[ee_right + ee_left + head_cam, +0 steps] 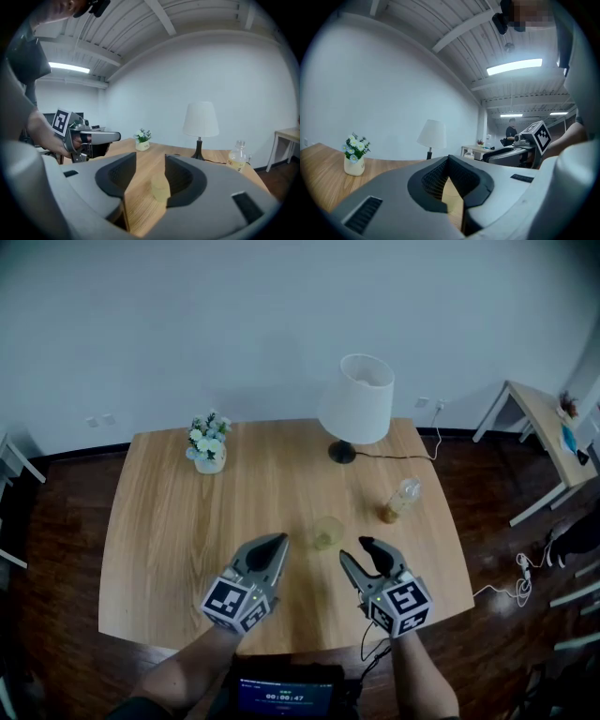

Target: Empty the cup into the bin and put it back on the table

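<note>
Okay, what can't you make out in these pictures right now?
Bin: shows in no view.
Cup contents: too small in the head view; partly behind a jaw in the right gripper view.
Bottle label: too small to read in any view.

Grey left gripper [275, 540] and right gripper [354, 549], black-white marker cubes [234, 604]

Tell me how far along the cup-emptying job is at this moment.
Done: nothing that can be confirmed. The cup stands upright on the table, its contents unreadable, and no bin shows. In hand: nothing. The right gripper is open, aimed at the cup but short of it; the left gripper is shut, empty. Left: possibly everything, meaning grasp, tip out, return.
</note>
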